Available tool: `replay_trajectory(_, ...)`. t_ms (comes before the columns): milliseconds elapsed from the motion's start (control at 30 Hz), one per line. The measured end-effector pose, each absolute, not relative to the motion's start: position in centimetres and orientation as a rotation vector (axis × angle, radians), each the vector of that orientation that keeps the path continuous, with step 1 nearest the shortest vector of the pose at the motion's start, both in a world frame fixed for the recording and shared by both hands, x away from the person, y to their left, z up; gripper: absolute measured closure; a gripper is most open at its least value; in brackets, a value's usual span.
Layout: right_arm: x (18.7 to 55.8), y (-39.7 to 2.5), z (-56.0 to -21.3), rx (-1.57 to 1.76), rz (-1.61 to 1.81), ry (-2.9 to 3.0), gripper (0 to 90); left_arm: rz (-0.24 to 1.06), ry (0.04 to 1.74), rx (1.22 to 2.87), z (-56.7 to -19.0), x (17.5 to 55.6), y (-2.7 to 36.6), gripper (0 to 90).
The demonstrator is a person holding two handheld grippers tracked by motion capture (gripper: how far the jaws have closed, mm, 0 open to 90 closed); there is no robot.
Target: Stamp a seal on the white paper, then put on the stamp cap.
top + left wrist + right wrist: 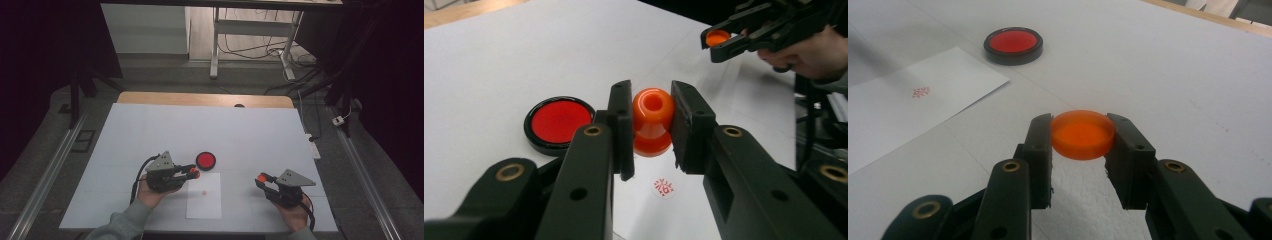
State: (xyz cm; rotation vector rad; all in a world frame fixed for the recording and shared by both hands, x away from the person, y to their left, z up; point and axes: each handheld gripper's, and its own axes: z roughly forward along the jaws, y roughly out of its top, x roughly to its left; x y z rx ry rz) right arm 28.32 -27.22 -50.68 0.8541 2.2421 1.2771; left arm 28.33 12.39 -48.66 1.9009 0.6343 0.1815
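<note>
My left gripper (651,127) (193,172) is shut on an orange stamp handle (652,121) (194,174), held above the left edge of a white paper sheet (204,196). A small red stamped mark (664,188) (921,92) (204,192) shows on that sheet. My right gripper (1082,135) (262,179) is shut on a flat orange round cap (1081,134) (261,177), held to the right of the sheet. A round black ink pad with a red centre (205,160) (557,122) (1013,44) lies on the table just beyond the sheet.
The white table top (250,135) stretches wide behind and beside the pad. Its wooden back edge (205,99) lies far off. Beyond it stand a desk frame and floor cables (260,47). Metal rails (47,172) run along both sides of the table.
</note>
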Motion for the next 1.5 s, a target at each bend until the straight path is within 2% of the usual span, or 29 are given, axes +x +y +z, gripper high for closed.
replay_trajectory(133, 28.6, -27.3, -50.8, 0.866, 1.283, 2.242, 64.3, 0.122, 0.626, 1.888, -48.8, 28.7, 12.7, 72.0)
replay_trajectory(433, 28.3, -27.2, -50.9, 0.859, 1.266, 2.245, 64.2, 0.092, 0.612, 1.902, -48.7, 28.7, 12.6, 72.0)
replay_trajectory(1500, 28.2, -25.4, -50.9, 0.814, 1.312, 2.282, 64.2, 0.101, 0.606, 1.915, -48.5, 28.2, 12.4, 72.0)
